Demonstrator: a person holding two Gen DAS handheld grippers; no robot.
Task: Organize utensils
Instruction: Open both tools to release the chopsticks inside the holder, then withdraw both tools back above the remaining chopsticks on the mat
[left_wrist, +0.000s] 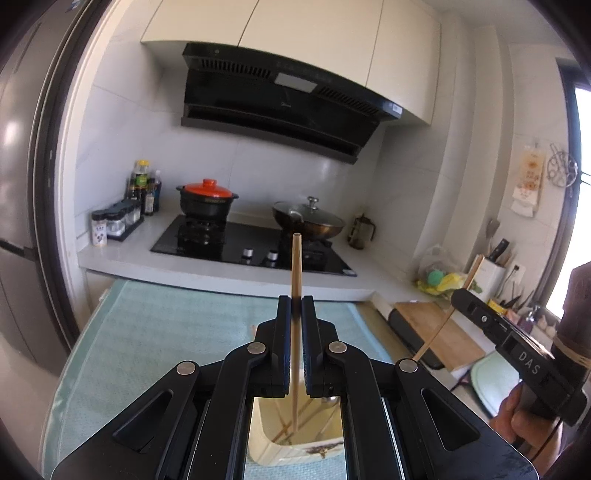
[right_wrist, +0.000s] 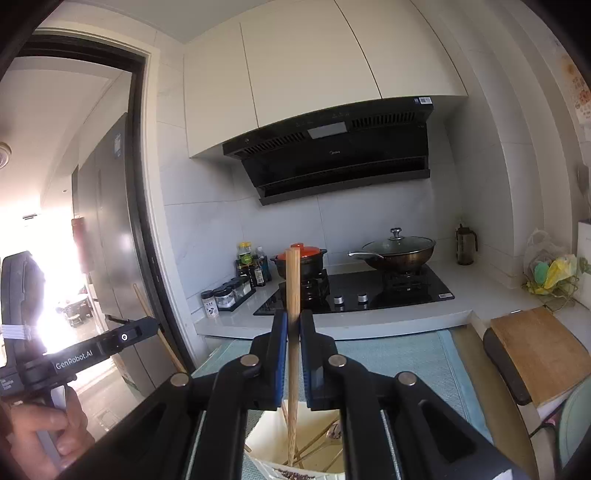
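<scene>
My left gripper is shut on a thin wooden chopstick that stands nearly upright. Its lower end hangs over a cream utensil holder with several chopsticks inside. My right gripper is shut on a thicker wooden chopstick, also upright, whose lower end reaches into the same holder. Chopsticks and a spoon lie in it. Each gripper also shows in the other's view: the right gripper grips its slanted stick, and the left gripper grips its own stick.
The holder stands on a pale green mat. Behind it is a counter with a black hob, an orange-lidded clay pot, a lidded wok and spice jars. A wooden cutting board lies at the right and a fridge stands at the left.
</scene>
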